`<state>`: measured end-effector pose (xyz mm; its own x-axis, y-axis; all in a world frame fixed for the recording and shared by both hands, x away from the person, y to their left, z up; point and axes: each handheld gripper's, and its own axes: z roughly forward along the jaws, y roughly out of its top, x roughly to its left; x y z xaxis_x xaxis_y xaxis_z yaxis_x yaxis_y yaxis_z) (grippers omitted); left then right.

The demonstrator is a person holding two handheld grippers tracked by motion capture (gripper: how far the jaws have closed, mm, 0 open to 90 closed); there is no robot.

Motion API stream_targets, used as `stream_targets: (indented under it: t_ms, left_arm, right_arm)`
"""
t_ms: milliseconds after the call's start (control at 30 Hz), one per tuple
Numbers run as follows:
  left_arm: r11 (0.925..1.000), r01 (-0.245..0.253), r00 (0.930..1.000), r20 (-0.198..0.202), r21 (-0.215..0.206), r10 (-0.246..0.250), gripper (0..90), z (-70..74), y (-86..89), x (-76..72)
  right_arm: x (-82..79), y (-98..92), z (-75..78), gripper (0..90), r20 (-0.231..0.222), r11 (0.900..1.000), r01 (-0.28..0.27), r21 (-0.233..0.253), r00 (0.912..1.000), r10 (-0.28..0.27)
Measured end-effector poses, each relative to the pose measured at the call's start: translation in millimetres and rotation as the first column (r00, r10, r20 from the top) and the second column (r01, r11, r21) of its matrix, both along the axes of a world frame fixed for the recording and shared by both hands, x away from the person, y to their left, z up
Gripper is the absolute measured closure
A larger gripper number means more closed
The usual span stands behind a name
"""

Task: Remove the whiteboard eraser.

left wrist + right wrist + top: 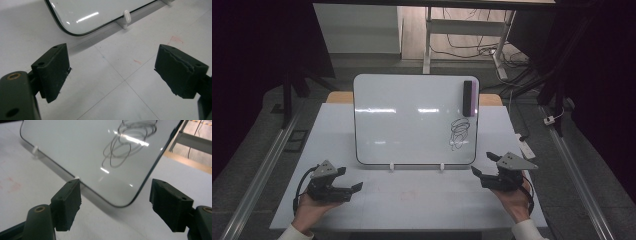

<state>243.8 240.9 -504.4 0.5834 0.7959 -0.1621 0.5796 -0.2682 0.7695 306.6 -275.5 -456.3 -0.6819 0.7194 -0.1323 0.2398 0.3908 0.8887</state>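
- A white table (412, 200) fills the middle of a dim room; a grey floor runs round it, and beyond the far edge stand a metal frame and loose cables (472, 47).
- A whiteboard (412, 120) stands propped on the table's far half, leaning back on two small white feet (391, 167), its face toward the person.
- A dark scribble (459, 131) of looping lines sits on the board's lower right part, and a black eraser (469, 98) is stuck upright near its top right corner.
- The left gripper (351, 179) is held low over the near left of the table, the person's left hand (309, 209) coming in from the bottom edge, jaws pointing right and slightly forward.
- In the left gripper view its jaws stand wide apart with nothing between them, bare table below, and the board's lower left corner (72, 31) ahead, apart from them.
- The right gripper (482, 164) is held by the right hand (512, 197) over the near right of the table, just before the board's lower right corner, jaws aimed left and forward.
- In the right gripper view its jaws gape wide and empty; the board's rounded corner (120, 205) lies between and beyond them, untouched, with the scribble higher up the board.
- Faint red marks (175, 39) stain the table in front of the board.
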Motion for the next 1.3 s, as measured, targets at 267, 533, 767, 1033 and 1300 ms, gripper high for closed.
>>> stream_targets:
  t_ms: [267, 533, 767, 1033, 1300]
  left_arm:
    - [1.0, -0.001, 1.0, 0.002, -0.005, 0.001, 13.3, 0.1, -0.5, -0.1]
    - [1.0, 0.009, 0.9999, -0.006, 0.001, -0.009, 13.3, -1.6, -2.8, 0.3]
    - [0.9999, 0.011, 0.9999, -0.011, 0.003, -0.011, 13.3, -2.9, -2.8, 0.8]
    - [0.9999, 0.011, 0.9998, -0.016, 0.003, -0.01, 13.3, -4.8, -1.4, 1.8]
    - [0.9999, 0.012, 0.9998, -0.017, 0.004, -0.012, 13.3, -5.9, -0.9, 2.1]
  right_arm:
    - [12.0, 15.1, 28.0, 26.4, 0.011, 0.999, 0.048, 0.02, 0.9988, -0.048]
    - [30.4, 28.2, 55.0, 27.2, 0.03, 0.995, 0.091, 0.026, 0.9953, -0.092]
    - [53.8, 42.7, 74.0, 30.2, 0.048, 0.99, 0.141, 0.027, 0.9888, -0.142]
    - [85.8, 56.2, 87.0, 34.4, 0.042, 0.978, 0.206, 0.036, 0.9774, -0.207]
    - [105.7, 70.6, 88.3, 39.1, 0.038, 0.962, 0.271, 0.026, 0.9616, -0.272]
